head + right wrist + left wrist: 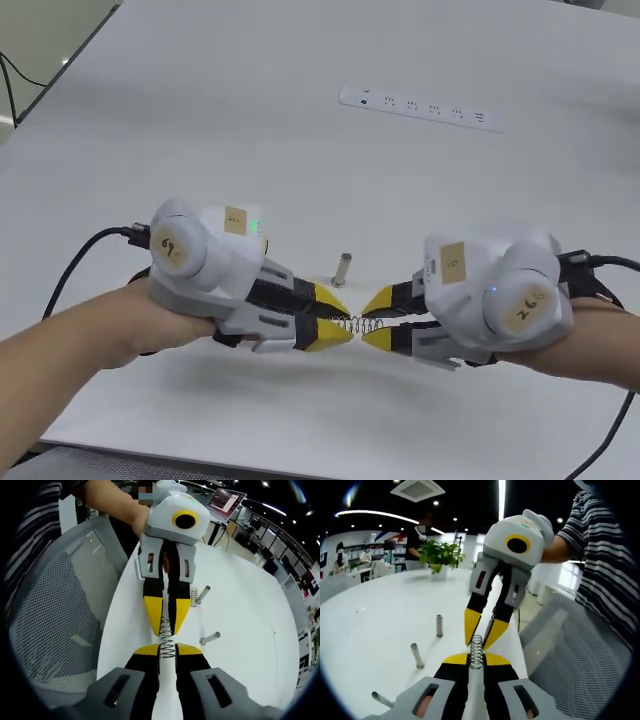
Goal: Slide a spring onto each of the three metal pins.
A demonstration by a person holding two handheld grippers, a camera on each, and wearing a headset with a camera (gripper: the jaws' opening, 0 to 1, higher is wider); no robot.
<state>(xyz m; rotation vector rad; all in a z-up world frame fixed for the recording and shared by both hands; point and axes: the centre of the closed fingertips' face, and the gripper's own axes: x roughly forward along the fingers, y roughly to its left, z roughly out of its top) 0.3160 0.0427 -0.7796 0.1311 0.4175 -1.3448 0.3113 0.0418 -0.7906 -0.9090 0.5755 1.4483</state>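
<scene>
In the head view, my left gripper (346, 323) comes in from the left and my right gripper (369, 320) from the right. Their yellow jaws meet tip to tip just above the white table (250, 120). Between them runs the spring (360, 324), a thin, bright wire coil lying level, with one end in each pair of jaws. A metal pin (343, 268) stands upright on the table just beyond the jaws. A white power strip (420, 106) lies well apart at the far side.

In the left gripper view, my own jaws are closed on the near end of the spring, which rises from them as a narrow silver helix with open, evenly spaced turns. The right gripper's jaws narrow to a V onto its far end. On the table to the left are a far pin (439, 625) standing upright, a middle pin (416, 655) leaning, and a near pin (382, 699) lying almost flat. A potted plant (440, 555) stands at the far edge.

In the right gripper view, my own jaws are clamped on the near end of the coil. It stretches straight across to the left gripper's jaws, which are shut on the other end. A mesh chair (65, 610) shows on the left.
</scene>
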